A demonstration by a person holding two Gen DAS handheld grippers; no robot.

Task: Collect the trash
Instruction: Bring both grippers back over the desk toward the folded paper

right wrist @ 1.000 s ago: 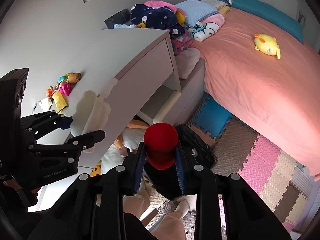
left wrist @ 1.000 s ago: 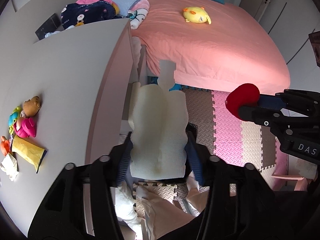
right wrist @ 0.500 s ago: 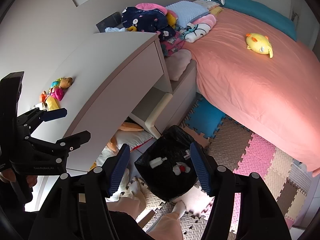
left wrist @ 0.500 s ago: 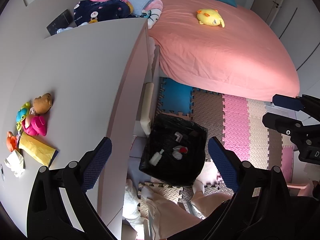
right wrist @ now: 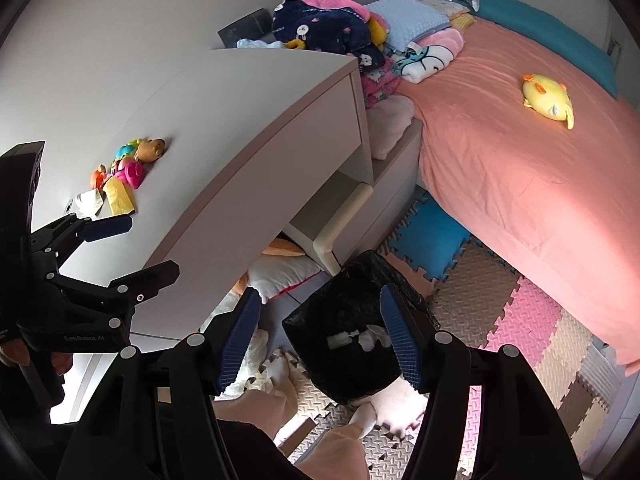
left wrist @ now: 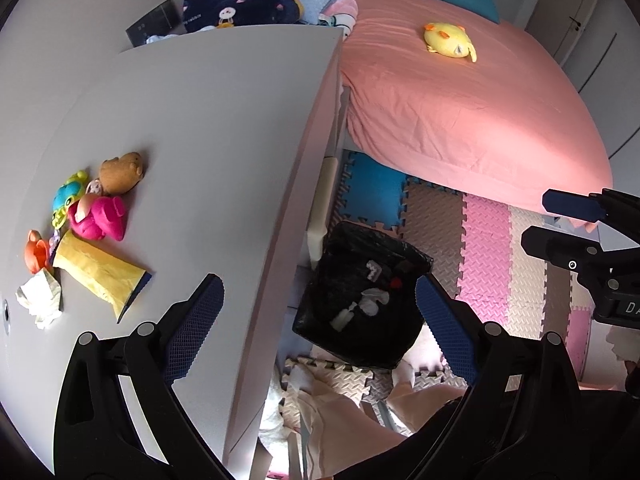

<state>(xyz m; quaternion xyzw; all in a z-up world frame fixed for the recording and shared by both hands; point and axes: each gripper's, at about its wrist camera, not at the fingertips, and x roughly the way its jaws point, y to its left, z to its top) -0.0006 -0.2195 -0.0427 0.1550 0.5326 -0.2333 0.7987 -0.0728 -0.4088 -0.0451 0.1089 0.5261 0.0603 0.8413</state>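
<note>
Bedroom desk (left wrist: 224, 128) holds a wrapper (left wrist: 98, 270) and tissue (left wrist: 40, 298); bin (left wrist: 362, 292) sits below. Both grippers, left (left wrist: 316, 320) and right (right wrist: 320, 332), gape empty. Next, I'd guess: fetch the wrapper.

Your left wrist camera looks steeply down from above the desk (left wrist: 208, 128) edge, toward the bed (left wrist: 460, 112). Your right wrist camera looks down from farther right, facing the same way. Both views share the desk, bed, foam floor mats (left wrist: 488, 240) and black trash bin (left wrist: 360, 292) below.
</note>
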